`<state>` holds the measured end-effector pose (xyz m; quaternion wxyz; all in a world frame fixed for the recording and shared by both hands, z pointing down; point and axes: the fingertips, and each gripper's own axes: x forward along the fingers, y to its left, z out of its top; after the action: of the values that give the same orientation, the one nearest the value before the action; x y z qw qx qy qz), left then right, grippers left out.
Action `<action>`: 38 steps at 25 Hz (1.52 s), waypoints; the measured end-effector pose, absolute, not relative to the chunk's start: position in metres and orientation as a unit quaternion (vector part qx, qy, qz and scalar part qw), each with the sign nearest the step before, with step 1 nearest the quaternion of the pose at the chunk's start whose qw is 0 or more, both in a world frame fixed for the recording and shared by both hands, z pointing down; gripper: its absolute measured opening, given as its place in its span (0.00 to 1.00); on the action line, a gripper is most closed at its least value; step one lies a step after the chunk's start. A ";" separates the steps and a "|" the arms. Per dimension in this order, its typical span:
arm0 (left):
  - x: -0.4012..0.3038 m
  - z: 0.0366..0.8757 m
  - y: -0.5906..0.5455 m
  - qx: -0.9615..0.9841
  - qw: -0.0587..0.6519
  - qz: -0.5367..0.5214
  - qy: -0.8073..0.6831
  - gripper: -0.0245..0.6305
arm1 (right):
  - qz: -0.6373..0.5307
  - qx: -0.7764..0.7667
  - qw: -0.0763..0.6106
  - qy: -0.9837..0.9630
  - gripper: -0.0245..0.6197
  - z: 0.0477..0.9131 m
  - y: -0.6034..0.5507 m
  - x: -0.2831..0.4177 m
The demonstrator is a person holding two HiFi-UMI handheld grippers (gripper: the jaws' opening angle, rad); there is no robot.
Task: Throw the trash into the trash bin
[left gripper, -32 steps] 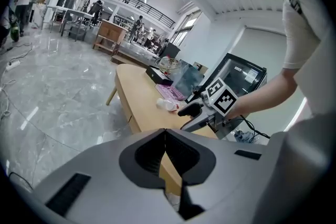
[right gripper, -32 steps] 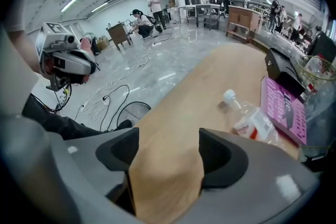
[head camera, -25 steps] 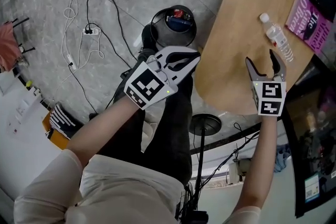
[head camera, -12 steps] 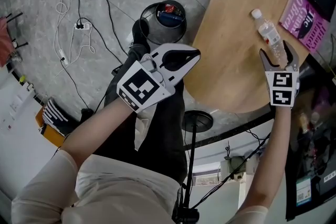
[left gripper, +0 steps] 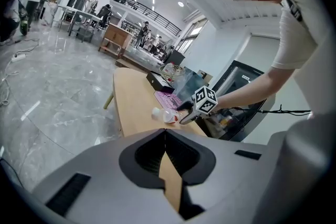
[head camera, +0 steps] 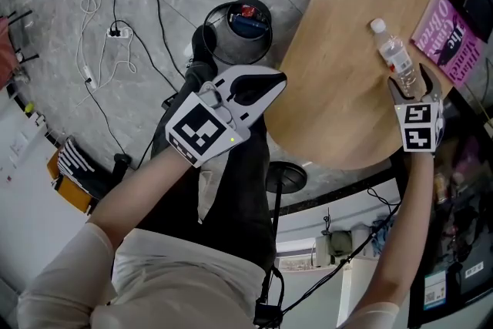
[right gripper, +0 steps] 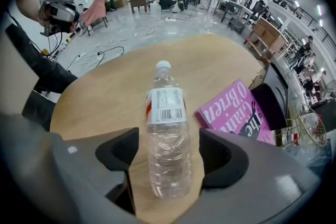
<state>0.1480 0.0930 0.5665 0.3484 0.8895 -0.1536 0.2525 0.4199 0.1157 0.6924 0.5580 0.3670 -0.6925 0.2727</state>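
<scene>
A clear plastic bottle (head camera: 395, 58) with a white cap lies on the wooden table (head camera: 339, 88), cap pointing away from me. My right gripper (head camera: 410, 85) is open, one jaw on each side of the bottle's (right gripper: 167, 134) lower end, with a small gap on both sides. The right gripper (right gripper: 169, 135) has not closed on it. My left gripper (head camera: 282, 78) is shut and holds nothing, hanging above the table's near edge. Its jaws meet at the tips in the left gripper view (left gripper: 165, 131). A round black trash bin (head camera: 223, 50) stands on the floor left of the table, with red and blue items inside.
A pink book (head camera: 448, 31) lies on the table just right of the bottle. Cables and a power strip (head camera: 115, 32) trail across the grey floor. The table's pedestal base (head camera: 286, 179) is by my legs. People stand in the far room.
My right gripper has moved forward across the table until its open jaws straddle the bottle's lower end. The left gripper has stayed shut in nearly the same place.
</scene>
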 end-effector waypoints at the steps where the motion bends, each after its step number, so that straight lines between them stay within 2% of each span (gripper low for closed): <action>1: 0.148 0.568 0.092 0.889 0.350 0.252 -0.157 0.05 | 0.272 0.359 0.562 -0.693 0.62 0.696 0.117 0.420; 23: 0.125 0.587 0.087 0.876 0.363 0.253 -0.190 0.05 | 0.278 0.291 0.599 -0.692 0.63 0.739 0.118 0.413; 32: 0.113 0.587 0.086 0.873 0.370 0.250 -0.194 0.05 | 0.290 0.291 0.595 -0.691 0.52 0.737 0.124 0.405; 38: 0.104 0.586 0.084 0.876 0.364 0.250 -0.193 0.05 | 0.309 0.290 0.586 -0.691 0.49 0.732 0.127 0.391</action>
<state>0.1043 0.0844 0.5859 0.3641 0.8762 -0.1934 0.2496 0.3915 0.1275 0.7321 0.5855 0.2901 -0.6909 0.3093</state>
